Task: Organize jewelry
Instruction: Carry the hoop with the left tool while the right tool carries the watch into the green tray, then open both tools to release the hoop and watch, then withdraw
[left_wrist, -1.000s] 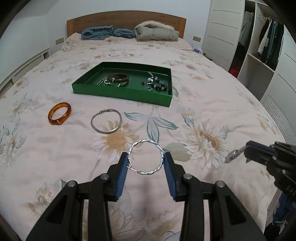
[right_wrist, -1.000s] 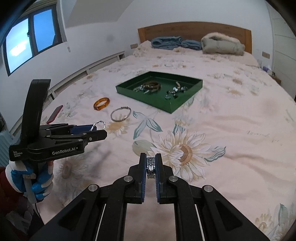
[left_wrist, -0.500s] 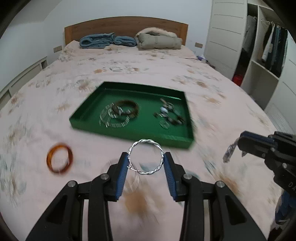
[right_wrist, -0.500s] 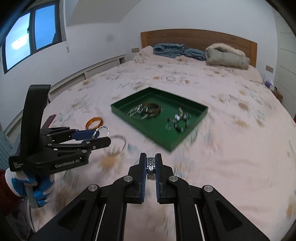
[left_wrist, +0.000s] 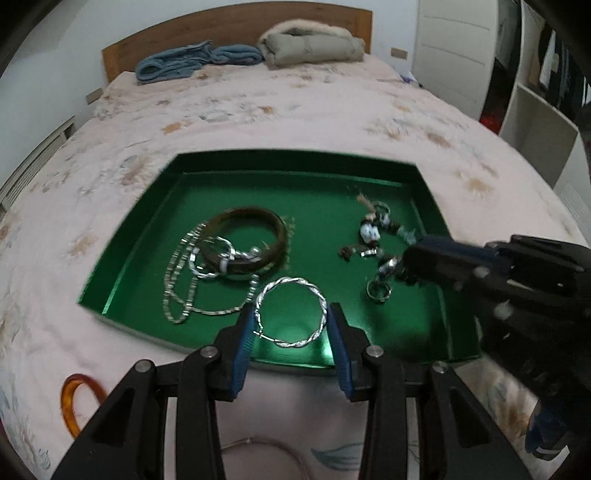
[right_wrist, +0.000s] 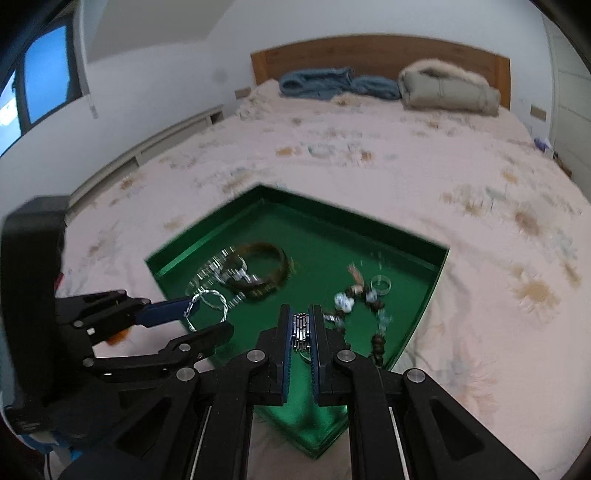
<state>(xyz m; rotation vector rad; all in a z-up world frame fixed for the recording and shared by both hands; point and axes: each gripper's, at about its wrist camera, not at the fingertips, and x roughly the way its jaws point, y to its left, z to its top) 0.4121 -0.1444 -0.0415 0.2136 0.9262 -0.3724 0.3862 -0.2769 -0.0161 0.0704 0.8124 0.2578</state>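
Note:
My left gripper (left_wrist: 291, 325) is shut on a twisted silver bangle (left_wrist: 290, 313) and holds it over the near part of the green tray (left_wrist: 229, 162). My right gripper (right_wrist: 301, 332) is shut on a silver link band (right_wrist: 301, 329) above the tray's (right_wrist: 406, 236) near right side. In the tray lie a dark brown bangle (left_wrist: 245, 243), a silver chain (left_wrist: 181, 284), silver rings (left_wrist: 378, 293) and beaded pieces (left_wrist: 371, 232). The right gripper (left_wrist: 410, 258) enters the left wrist view from the right. The left gripper (right_wrist: 199, 314) with its bangle shows at the left of the right wrist view.
An amber bangle (left_wrist: 74, 398) lies on the floral bedspread (left_wrist: 295, 110) at the near left. A plain silver bangle (left_wrist: 266, 443) rests on the bed under my left gripper. Folded blue cloth (left_wrist: 192, 64) and a beige coat (left_wrist: 314, 44) sit by the headboard. A wardrobe (left_wrist: 535, 85) stands to the right.
Both grippers travelled forward from the near bedspread to over the green tray, each still holding its piece. The tray now fills the middle of both views.

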